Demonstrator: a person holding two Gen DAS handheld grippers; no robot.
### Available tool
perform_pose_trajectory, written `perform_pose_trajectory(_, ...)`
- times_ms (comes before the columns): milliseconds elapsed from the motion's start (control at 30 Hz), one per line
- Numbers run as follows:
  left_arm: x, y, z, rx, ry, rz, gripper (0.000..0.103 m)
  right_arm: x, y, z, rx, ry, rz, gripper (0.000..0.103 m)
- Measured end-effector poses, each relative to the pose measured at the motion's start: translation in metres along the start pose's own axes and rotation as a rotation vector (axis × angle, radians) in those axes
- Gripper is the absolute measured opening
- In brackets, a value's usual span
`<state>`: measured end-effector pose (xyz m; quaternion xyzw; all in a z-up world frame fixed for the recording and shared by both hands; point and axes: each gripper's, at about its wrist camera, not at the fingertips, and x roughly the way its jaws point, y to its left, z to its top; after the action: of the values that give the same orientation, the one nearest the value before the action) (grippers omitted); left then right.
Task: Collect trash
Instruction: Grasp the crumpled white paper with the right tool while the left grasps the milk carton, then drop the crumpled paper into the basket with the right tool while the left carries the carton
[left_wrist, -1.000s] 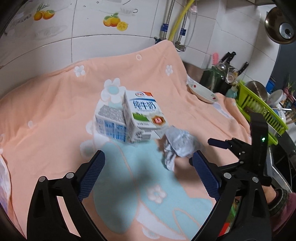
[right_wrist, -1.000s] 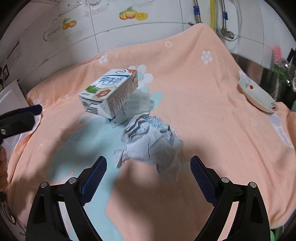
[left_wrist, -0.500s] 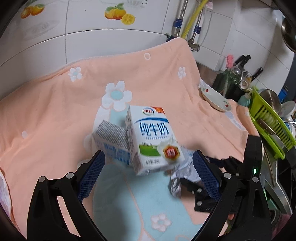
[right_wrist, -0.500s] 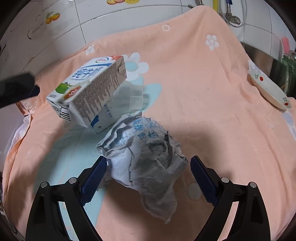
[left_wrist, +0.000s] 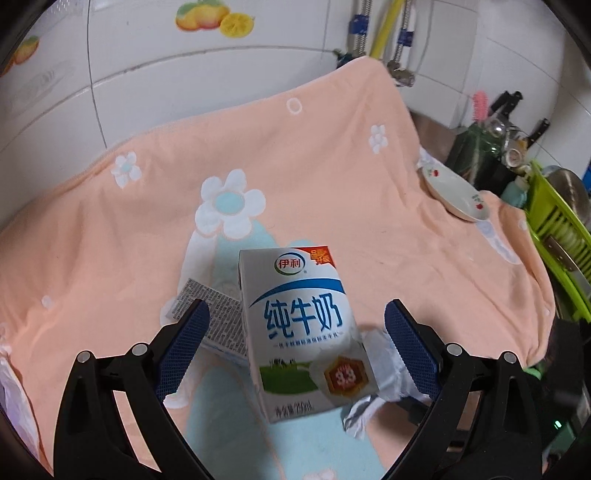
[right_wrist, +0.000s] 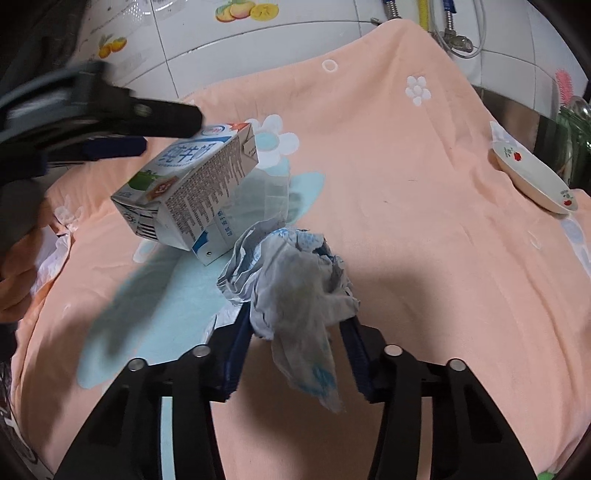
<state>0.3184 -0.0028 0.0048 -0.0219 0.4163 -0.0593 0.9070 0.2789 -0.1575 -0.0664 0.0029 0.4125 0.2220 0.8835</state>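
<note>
From the left wrist view, the left gripper (left_wrist: 293, 341) gapes wide around the upper milk carton (left_wrist: 308, 332) stacked on another; it should close squarely. In the right wrist view, the right gripper (right_wrist: 295, 299) pinches the crumpled wrapper (right_wrist: 291, 277) above the peach cloth (right_wrist: 424, 240); it should lift gently.

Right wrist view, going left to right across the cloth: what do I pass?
White milk carton with blue lettering → crumpled grey-white paper wrapper, clamped in the right gripper → white shallow dish with red flower print at the peach flowered cloth's right edge.
</note>
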Motion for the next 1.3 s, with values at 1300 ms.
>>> perform_pose_trajectory(1300, -0.04, -0.014, -0.032, 0.022, -0.024, -0.117, 0.071, -0.082, -0.02, -0.048, 0.125, -0.112, 0.014, 0.024)
